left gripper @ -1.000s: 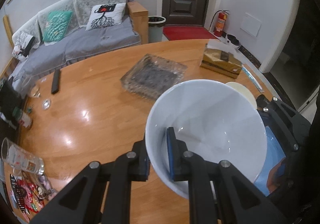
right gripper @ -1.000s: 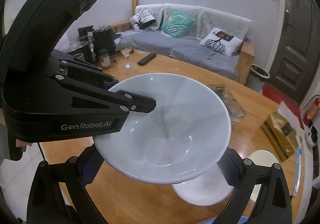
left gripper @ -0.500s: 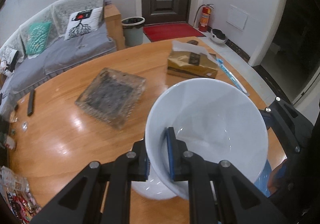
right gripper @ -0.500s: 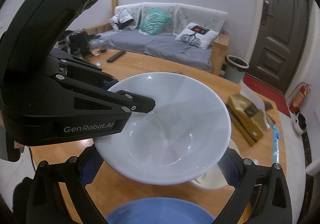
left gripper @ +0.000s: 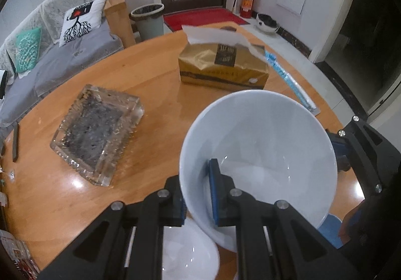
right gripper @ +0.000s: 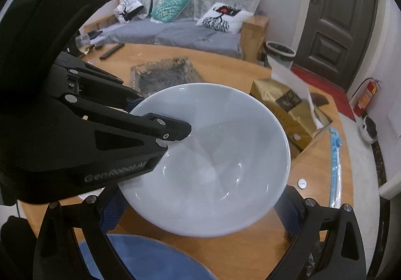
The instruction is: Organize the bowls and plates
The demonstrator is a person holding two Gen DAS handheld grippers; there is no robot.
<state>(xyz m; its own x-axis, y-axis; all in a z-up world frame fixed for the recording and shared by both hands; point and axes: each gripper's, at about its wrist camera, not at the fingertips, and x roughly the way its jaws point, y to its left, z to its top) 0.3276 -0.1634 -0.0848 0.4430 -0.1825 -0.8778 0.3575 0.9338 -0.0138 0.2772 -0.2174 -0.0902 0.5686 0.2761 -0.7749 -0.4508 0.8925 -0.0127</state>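
Clamping the near rim of the white bowl (left gripper: pixel 263 154), your left gripper (left gripper: pixel 198 194) has its blue pads (left gripper: pixel 214 192) closed on the porcelain wall, one pad inside the bowl and one outside. Your right gripper (right gripper: pixel 198 210) straddles the same bowl from the opposite side: its two fingers (right gripper: pixel 112 212) sit on either flank of the bowl's underside, spread wide, with the blue pads against the bowl's outer wall (whether they actually press on it you cannot tell from either view).

The bowl is off the wooden table (left gripper: pixel 150 74), tilted with its opening toward the left wrist camera, and held between the two tools. Directly below your left gripper lies a second white bowl (left gripper: pixel 190 255) on the table. A blue plate (right gripper: pixel 150 257) lies near the table edge, beneath the raised bowl in the right wrist view.

Further out on the table:
- a square cut-glass tray (left gripper: pixel 97 134), to the left of the bowl;
- a gold tissue pack (left gripper: pixel 223 67) with a sheet standing out of its top, beyond the bowl;
- a long blue-and-clear wrapper (left gripper: pixel 288 79) beside the pack, near the table edge.

Beyond the table stand a grey sofa (right gripper: pixel 175 34) with cushions, a waste bin (left gripper: pixel 147 19) and a dark door (right gripper: pixel 338 17).
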